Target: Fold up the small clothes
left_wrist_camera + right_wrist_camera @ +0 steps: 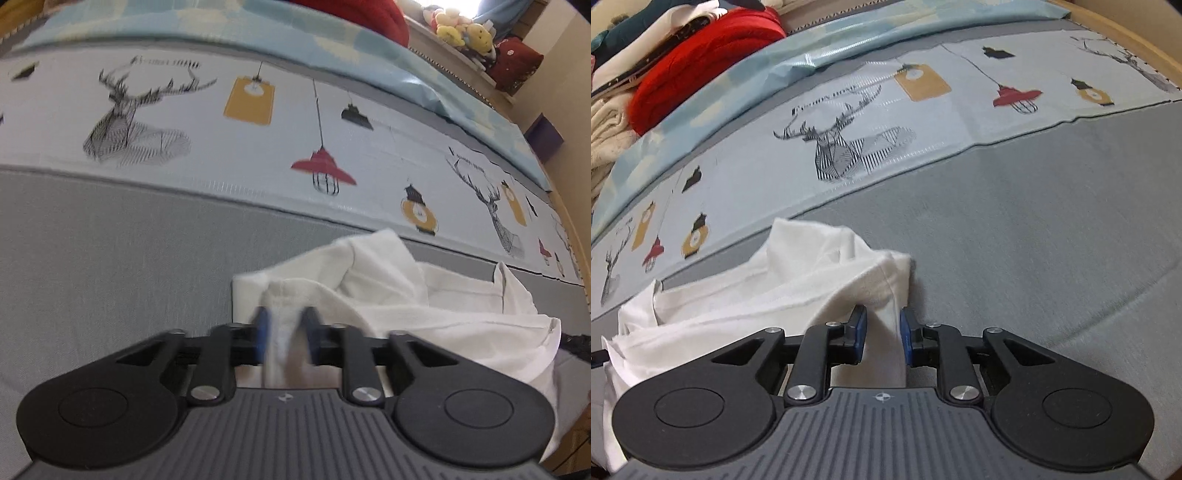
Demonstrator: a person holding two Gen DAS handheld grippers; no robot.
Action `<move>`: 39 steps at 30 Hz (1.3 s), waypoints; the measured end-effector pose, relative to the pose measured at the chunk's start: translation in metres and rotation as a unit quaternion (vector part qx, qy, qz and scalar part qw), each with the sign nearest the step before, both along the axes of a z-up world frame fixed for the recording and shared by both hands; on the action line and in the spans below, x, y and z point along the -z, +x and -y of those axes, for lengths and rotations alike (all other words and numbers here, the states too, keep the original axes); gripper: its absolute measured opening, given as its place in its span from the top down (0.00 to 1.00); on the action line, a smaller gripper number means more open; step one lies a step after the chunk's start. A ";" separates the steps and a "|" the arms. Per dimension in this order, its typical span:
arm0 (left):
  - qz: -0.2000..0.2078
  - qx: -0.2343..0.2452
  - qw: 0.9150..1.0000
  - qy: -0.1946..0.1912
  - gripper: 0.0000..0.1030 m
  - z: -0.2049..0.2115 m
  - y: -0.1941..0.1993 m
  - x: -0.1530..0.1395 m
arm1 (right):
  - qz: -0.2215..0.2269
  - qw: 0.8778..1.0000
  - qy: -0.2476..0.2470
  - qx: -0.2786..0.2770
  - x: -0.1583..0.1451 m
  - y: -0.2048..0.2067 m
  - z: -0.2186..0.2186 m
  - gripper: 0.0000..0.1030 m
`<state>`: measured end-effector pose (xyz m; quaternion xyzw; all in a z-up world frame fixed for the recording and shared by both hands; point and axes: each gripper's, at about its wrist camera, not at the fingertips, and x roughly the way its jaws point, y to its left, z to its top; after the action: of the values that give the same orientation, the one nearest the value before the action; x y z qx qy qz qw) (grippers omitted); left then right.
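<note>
Nearest us, each hand-held gripper pinches a corner of the white garment: the left hand-held gripper (pixel 284 334) and the right hand-held gripper (pixel 883 332) are both clamped on cloth. The white garment (pixel 798 280) lies bunched on the grey bed sheet (pixel 1034 229), below the deer-print band (pixel 846 147). We judge the fold is mid-way; next we need both corners carried evenly across.
</note>
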<state>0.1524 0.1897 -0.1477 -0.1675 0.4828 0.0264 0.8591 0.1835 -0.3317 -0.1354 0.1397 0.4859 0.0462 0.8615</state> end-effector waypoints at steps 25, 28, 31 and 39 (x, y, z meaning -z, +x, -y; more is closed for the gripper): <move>-0.017 0.032 0.998 -0.049 0.74 -0.008 -0.019 -0.019 | -0.012 0.998 0.000 0.058 -0.013 0.014 0.000 0.83; -0.052 0.086 0.995 -0.017 0.74 0.006 -0.033 -0.011 | -0.042 0.999 -0.006 0.013 -0.010 -0.003 -0.003 0.80; -0.108 0.128 0.986 0.002 0.74 0.014 -0.048 0.004 | -0.068 0.997 -0.009 -0.022 -0.009 -0.022 -0.004 0.77; -0.134 0.188 0.972 0.042 0.94 0.024 -0.083 0.009 | -0.150 0.982 -0.062 -0.096 0.002 -0.064 -0.007 0.97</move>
<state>0.0695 0.1662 -0.1563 -0.0325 0.6152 -0.0936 0.7821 0.1196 -0.3250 -0.1378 0.0439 0.6228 0.0765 0.7774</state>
